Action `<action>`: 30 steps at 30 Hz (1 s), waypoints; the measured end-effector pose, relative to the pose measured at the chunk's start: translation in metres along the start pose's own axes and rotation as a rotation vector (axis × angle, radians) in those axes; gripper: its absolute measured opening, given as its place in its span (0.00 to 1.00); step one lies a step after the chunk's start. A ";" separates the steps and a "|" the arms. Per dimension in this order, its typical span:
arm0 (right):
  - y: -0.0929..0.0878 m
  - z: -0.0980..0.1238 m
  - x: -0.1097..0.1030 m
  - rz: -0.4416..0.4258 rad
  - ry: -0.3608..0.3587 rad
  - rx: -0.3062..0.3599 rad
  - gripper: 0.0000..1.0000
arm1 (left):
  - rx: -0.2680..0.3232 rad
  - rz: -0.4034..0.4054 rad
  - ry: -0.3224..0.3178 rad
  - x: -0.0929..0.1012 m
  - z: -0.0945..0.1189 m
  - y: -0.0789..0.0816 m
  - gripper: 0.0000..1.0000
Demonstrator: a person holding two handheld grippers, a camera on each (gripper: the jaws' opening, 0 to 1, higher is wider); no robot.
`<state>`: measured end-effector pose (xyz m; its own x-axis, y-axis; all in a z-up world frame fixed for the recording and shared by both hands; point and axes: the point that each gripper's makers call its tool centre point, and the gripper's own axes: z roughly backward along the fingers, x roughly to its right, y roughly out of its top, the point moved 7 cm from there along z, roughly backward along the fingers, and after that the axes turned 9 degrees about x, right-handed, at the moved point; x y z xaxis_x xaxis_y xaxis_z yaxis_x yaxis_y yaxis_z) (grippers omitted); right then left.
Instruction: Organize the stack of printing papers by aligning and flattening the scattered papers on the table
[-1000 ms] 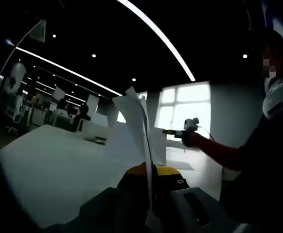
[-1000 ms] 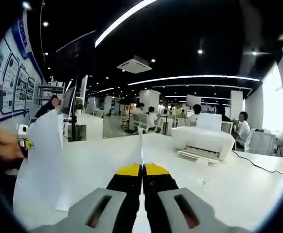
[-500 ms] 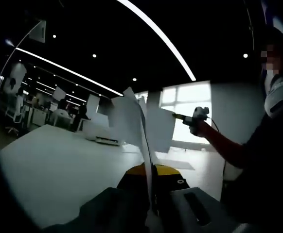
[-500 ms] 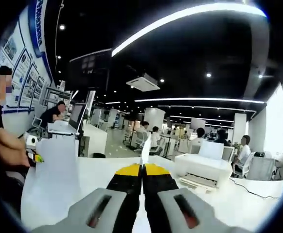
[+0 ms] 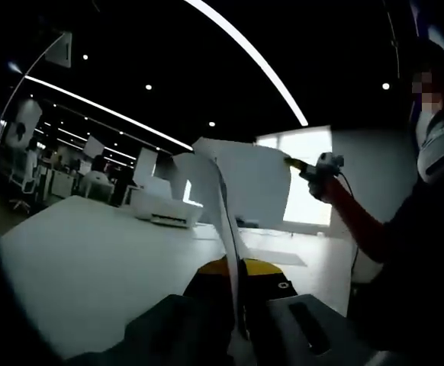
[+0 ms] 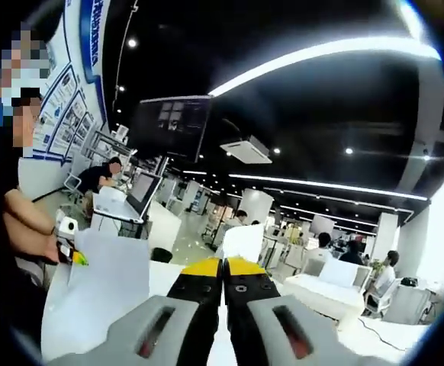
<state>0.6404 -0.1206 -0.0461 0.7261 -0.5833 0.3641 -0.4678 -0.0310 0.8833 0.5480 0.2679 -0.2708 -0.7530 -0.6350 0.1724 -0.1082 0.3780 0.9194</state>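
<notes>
White table (image 5: 77,259) lay at left w/ 1 printer (image 5: 163,211) on it, then the papers (image 5: 241,183), several thin white sheets, curled & splayed, were held up off it, left gripper (image 5: 233,268) clamped on 1 edge, right gripper (image 6: 223,268) clamped on the other.
</notes>
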 end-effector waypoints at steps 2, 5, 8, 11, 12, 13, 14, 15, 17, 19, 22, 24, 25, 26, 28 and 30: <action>0.013 -0.002 -0.007 0.013 0.028 0.030 0.00 | -0.001 0.000 0.000 0.000 0.000 0.000 0.06; 0.027 -0.004 -0.014 0.026 0.057 0.060 0.00 | 0.000 -0.001 0.000 0.000 0.000 0.000 0.06; 0.042 -0.006 -0.024 0.026 0.086 0.096 0.00 | 0.004 -0.003 0.000 0.001 0.000 0.000 0.06; 0.053 -0.007 -0.037 0.025 0.124 0.128 0.00 | 0.006 -0.003 -0.001 0.001 0.000 0.001 0.06; 0.058 -0.007 -0.043 0.014 0.146 0.149 0.00 | 0.006 -0.003 -0.002 0.000 0.000 0.001 0.06; 0.062 -0.006 -0.047 0.013 0.155 0.160 0.00 | 0.006 -0.002 -0.001 0.000 0.000 0.001 0.06; 0.066 -0.006 -0.052 0.014 0.171 0.174 0.00 | 0.006 -0.002 -0.002 0.000 0.000 0.001 0.06; 0.070 -0.005 -0.057 0.018 0.184 0.183 0.00 | 0.006 -0.001 -0.003 0.000 0.000 0.001 0.06; 0.082 -0.001 -0.067 0.028 0.216 0.228 0.00 | 0.007 -0.001 -0.003 0.000 0.000 0.001 0.06; 0.093 0.004 -0.073 0.013 0.239 0.280 0.00 | 0.007 0.000 -0.003 0.000 0.000 0.001 0.06; 0.114 0.014 -0.083 -0.011 0.271 0.379 0.00 | 0.004 0.003 0.000 -0.002 0.000 0.000 0.06; 0.124 0.021 -0.088 -0.021 0.292 0.430 0.00 | 0.000 0.005 0.003 -0.003 0.000 0.000 0.06; 0.128 0.024 -0.090 -0.031 0.303 0.453 0.00 | -0.001 0.006 0.005 -0.003 0.000 -0.001 0.06; 0.132 0.027 -0.092 -0.040 0.314 0.476 0.00 | -0.001 0.008 0.007 -0.004 0.000 -0.001 0.06; 0.135 0.034 -0.093 -0.063 0.328 0.510 0.00 | 0.001 0.012 0.010 -0.005 0.000 0.000 0.06; 0.135 0.039 -0.093 -0.084 0.339 0.532 0.00 | 0.003 0.013 0.013 -0.005 0.000 0.000 0.06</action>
<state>0.4898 -0.1024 0.0276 0.8496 -0.2747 0.4503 -0.5254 -0.5150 0.6773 0.5518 0.2714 -0.2722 -0.7457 -0.6389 0.1892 -0.1001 0.3881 0.9162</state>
